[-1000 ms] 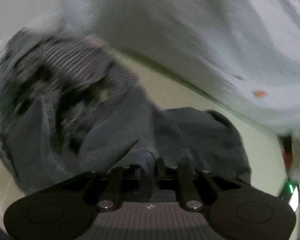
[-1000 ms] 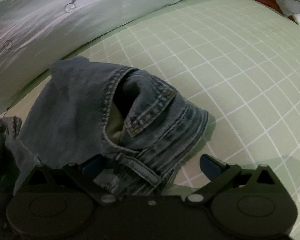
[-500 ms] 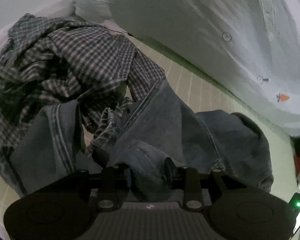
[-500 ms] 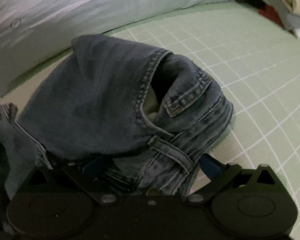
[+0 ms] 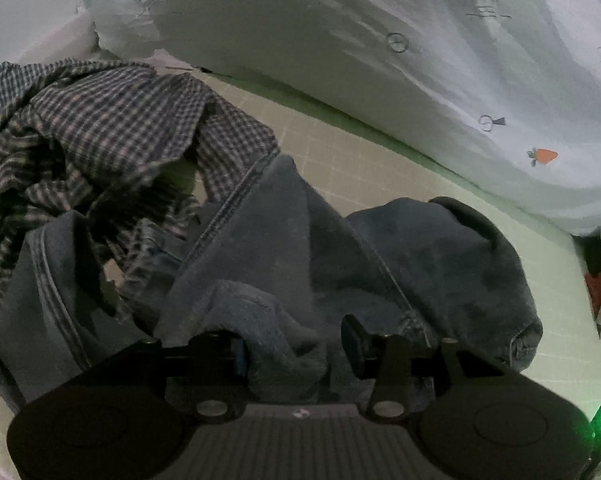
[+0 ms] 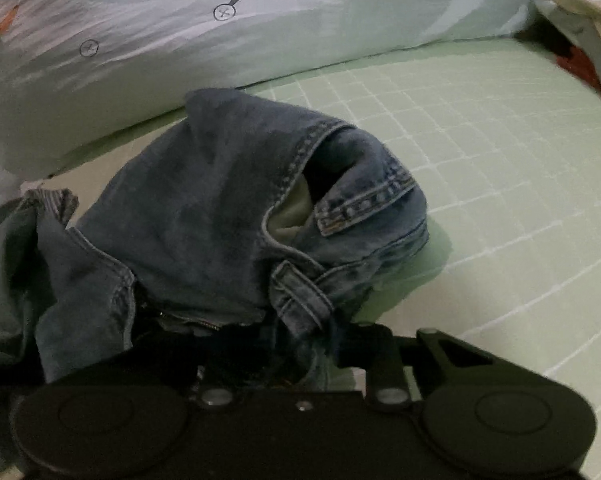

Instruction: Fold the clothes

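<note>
Denim fills the lower half of both views: the jeans (image 5: 440, 264) lie bunched on the green grid-patterned sheet (image 5: 380, 168), just beside the long pale pillow (image 5: 340, 40) printed with carrots. My left gripper (image 5: 292, 350) has its jaws apart, with a raised fold of denim standing in the gap; only the right finger pad (image 5: 350, 344) shows clearly, while the opposite one is mostly hidden by cloth, and I cannot tell whether either pad presses the fold. To the left of the jeans, a checked shirt (image 5: 80, 132) sits crumpled and overlaps one denim leg; its far edge is cut off by the frame. My right gripper (image 6: 284, 354) is at the waistband end of the jeans (image 6: 204, 216), where a belt loop, a pocket flap and a strip of pale lining are visible. Both fingertips here are buried in dark fabric and shadow — whether the jaws are clamped on the waistband or merely resting in it cannot be determined. The zipper area directly ahead of the gripper body is too dark to read. At the far right edge of the sheet (image 6: 500, 160), a small heap of mixed fabric (image 6: 580, 20) is partly out of frame and cannot be identified.
</note>
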The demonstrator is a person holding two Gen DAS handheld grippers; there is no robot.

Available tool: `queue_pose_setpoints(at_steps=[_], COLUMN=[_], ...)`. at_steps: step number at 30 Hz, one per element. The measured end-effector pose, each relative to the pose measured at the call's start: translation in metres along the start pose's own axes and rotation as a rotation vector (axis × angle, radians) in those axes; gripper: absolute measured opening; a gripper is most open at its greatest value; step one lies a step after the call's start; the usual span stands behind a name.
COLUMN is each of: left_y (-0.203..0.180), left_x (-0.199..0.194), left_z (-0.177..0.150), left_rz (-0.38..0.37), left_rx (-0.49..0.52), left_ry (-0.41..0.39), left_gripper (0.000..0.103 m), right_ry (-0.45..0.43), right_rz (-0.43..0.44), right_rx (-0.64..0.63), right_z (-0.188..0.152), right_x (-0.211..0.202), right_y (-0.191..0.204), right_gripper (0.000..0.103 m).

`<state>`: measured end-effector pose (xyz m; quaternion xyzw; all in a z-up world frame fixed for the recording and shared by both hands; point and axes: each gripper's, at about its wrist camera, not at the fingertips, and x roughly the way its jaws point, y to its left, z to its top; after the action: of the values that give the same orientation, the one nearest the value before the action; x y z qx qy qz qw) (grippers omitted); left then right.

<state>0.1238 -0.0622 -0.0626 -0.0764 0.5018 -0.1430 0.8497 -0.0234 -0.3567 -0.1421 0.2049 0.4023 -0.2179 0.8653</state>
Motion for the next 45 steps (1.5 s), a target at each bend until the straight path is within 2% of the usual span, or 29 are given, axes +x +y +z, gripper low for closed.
queue_pose_setpoints(at_steps=[3, 7, 11, 15, 19, 22, 24, 26, 28, 30, 33, 39, 41, 42, 43, 44, 45], left_y=[-0.022, -0.056, -0.097, -0.138, -0.163, -0.163, -0.157, -0.147, -0.136, -0.123, -0.107, -0.104, -0.102, -0.101, -0.100, -0.098, -0.094], left_x=[-0.003, -0.004, -0.002, -0.001, -0.005, -0.005, -0.003, 0.002, 0.010, 0.021, 0.035, 0.064, 0.075, 0.080, 0.084, 0.087, 0.091], left_z=[-0.013, -0.033, -0.050, -0.067, -0.077, -0.074, -0.073, -0.071, -0.071, -0.071, -0.069, -0.061, -0.058, -0.057, -0.056, -0.055, -0.055], left_rz=[0.023, 0.033, 0.022, -0.005, 0.046, 0.060, 0.075, 0.101, 0.120, 0.115, 0.076, 0.047, 0.050, 0.048, 0.044, 0.044, 0.046], left_rx=[-0.013, -0.045, -0.063, -0.050, -0.010, -0.049, -0.090, -0.135, -0.187, -0.250, -0.318, -0.302, -0.294, -0.288, -0.287, -0.292, -0.302], left_ry=[0.002, 0.003, -0.012, -0.037, -0.067, -0.072, -0.062, -0.040, -0.004, 0.035, 0.081, 0.172, 0.207, 0.216, 0.226, 0.240, 0.256], left_gripper=[0.047, 0.050, 0.053, 0.058, 0.065, 0.068, 0.069, 0.071, 0.072, 0.072, 0.072, 0.072, 0.070, 0.061, 0.045, 0.036, 0.008], right_ry=[-0.025, -0.050, -0.066, -0.097, -0.124, -0.101, -0.102, -0.110, -0.121, -0.131, -0.104, -0.041, -0.025, -0.016, -0.006, 0.003, 0.012], right_rz=[-0.020, -0.066, -0.113, -0.196, -0.301, -0.391, -0.406, -0.386, -0.341, -0.296, -0.242, -0.184, -0.161, -0.144, -0.133, -0.124, -0.122], right_rx=[-0.065, -0.110, -0.140, -0.194, -0.183, -0.143, -0.089, -0.032, 0.028, 0.088, 0.169, 0.327, 0.342, 0.353, 0.373, 0.393, 0.410], right_z=[0.008, 0.035, 0.071, 0.122, 0.189, 0.220, 0.223, 0.213, 0.192, 0.172, 0.138, 0.077, 0.069, 0.064, 0.062, 0.060, 0.058], right_x=[-0.007, -0.003, 0.009, 0.029, 0.057, 0.077, 0.071, 0.058, 0.039, 0.021, -0.003, -0.042, -0.044, -0.045, -0.045, -0.045, -0.043], right_y=[-0.024, -0.073, -0.137, -0.208, -0.281, -0.313, -0.322, -0.323, -0.316, -0.310, -0.289, -0.255, -0.249, -0.245, -0.244, -0.243, -0.243], right_gripper=[0.022, 0.022, 0.022, 0.022, 0.022, 0.026, 0.033, 0.047, 0.073, 0.078, 0.079, 0.081, 0.082, 0.082, 0.082, 0.082, 0.082])
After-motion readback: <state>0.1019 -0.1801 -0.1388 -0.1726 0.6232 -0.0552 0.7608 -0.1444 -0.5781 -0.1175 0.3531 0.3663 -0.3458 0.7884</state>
